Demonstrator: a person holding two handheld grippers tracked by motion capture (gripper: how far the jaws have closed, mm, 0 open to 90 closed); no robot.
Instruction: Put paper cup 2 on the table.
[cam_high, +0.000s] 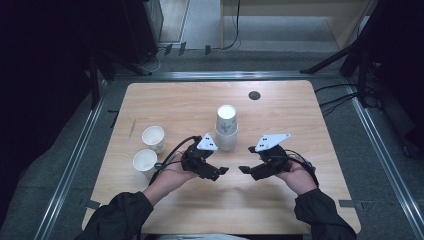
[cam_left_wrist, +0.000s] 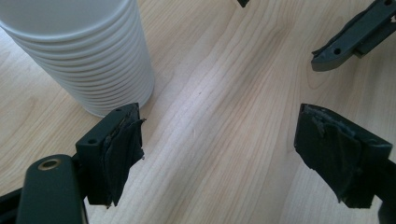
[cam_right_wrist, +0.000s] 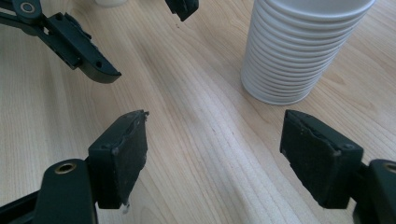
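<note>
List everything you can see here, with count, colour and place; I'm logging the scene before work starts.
cup stack: one, white, upright at table centre, beyond both claws
single cups: two, white, upright, side by side at the table's left
round hole: one, dark, far right part of the table
table: one, light wood
left claw: one, black, open, near the stack
right claw: one, black, open, facing the left claw

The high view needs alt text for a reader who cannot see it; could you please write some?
A person holds the left hand-held gripper and the right hand-held gripper, both open, tips facing over a wooden table. Just beyond them stands a stack of white paper cups; two single cups stand at left.
</note>
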